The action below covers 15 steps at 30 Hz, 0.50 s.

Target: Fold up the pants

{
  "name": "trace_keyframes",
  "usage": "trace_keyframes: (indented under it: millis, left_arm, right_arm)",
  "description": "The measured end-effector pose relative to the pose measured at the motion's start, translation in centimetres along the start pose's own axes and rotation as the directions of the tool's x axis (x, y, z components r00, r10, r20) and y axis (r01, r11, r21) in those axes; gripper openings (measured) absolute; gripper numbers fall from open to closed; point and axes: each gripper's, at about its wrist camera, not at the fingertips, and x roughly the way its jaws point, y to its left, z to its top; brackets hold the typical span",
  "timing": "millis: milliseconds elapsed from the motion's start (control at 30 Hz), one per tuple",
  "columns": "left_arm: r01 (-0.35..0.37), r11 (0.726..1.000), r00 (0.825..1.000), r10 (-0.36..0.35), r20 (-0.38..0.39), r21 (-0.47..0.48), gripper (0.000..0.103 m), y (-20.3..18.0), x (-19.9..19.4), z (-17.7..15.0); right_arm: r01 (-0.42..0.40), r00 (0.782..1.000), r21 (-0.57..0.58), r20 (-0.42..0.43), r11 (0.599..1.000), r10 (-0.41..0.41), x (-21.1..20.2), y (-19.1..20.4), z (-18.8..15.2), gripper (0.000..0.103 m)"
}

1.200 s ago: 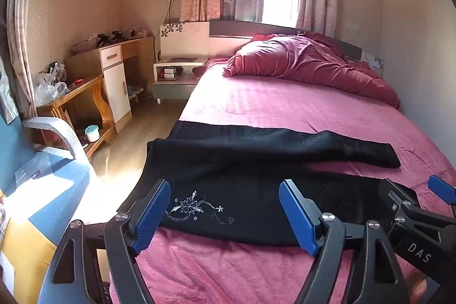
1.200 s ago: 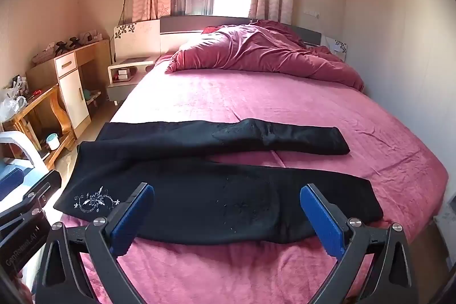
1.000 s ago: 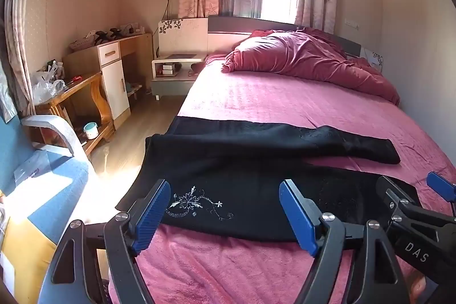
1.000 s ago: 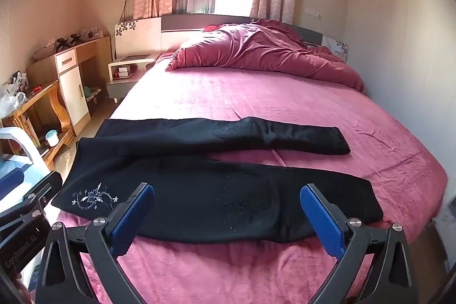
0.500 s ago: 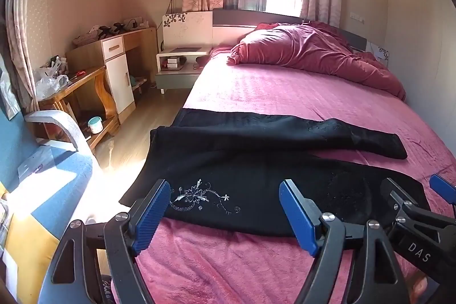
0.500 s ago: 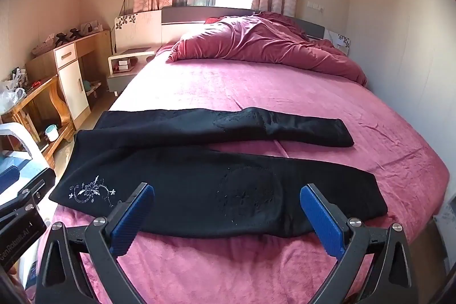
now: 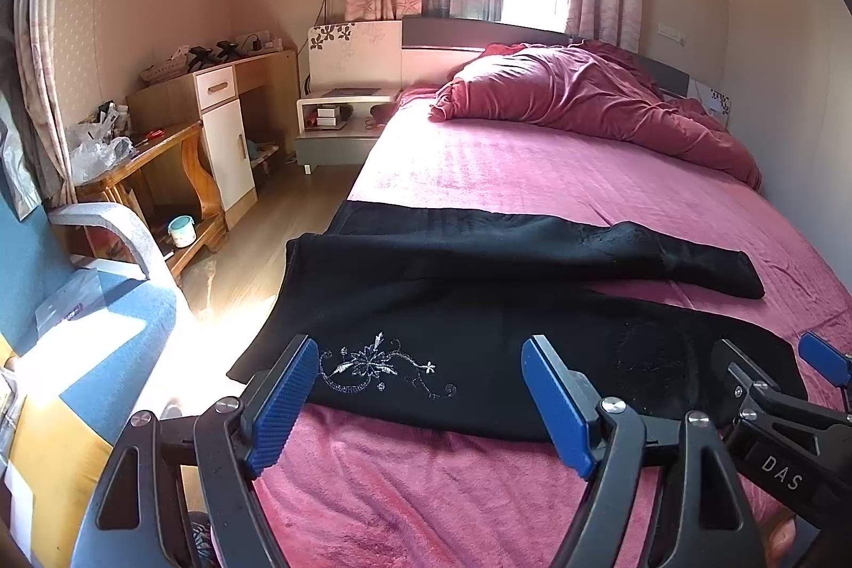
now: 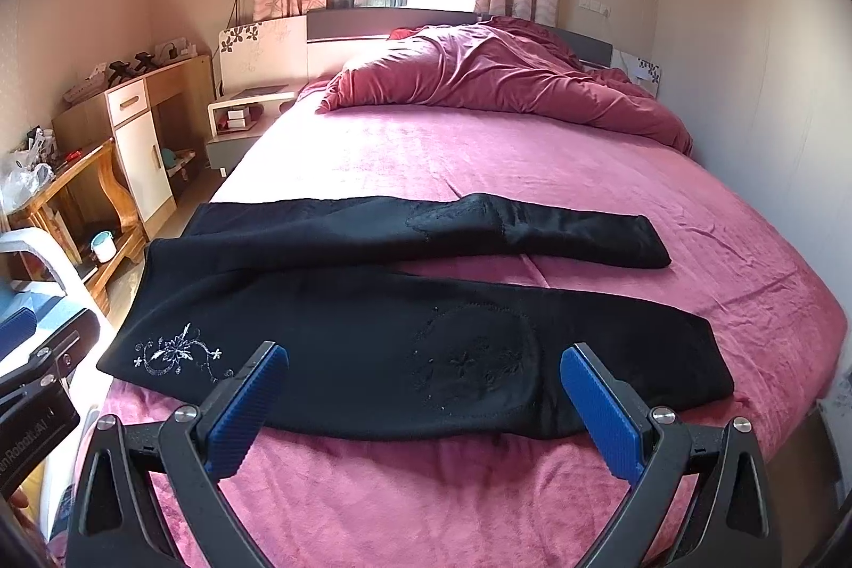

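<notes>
Both cameras have risen a little since the earlier frames, so the black pants [image 7: 479,318] sit lower in view and more of the far bed shows; the pants themselves lie as before. They are spread flat across the near part of the pink bed [image 8: 532,174], legs apart, waist hanging over the left edge. A small cup [image 7: 182,231] stands on the low shelf at the left; its content cannot be seen. The left hand-held gripper [image 7: 420,400] and the right hand-held gripper [image 8: 423,405] are both spread wide, holding nothing, above the near edge.
</notes>
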Motion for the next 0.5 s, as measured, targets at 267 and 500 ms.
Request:
trace_keyframes:
  millis: [267,500]
  left_arm:
    - [-0.008,1.0,1.0,0.008,-0.004,-0.002,0.081,0.23,0.03,-0.33]
    - [-0.008,1.0,1.0,0.008,-0.008,-0.003,0.081,0.32,0.02,-0.36]
  right_arm:
    - [-0.002,1.0,0.01,-0.002,1.0,0.002,0.01,-0.18,-0.26,0.103]
    - [0.001,1.0,0.016,-0.006,1.0,-0.001,-0.15,-0.4,-0.52,0.103]
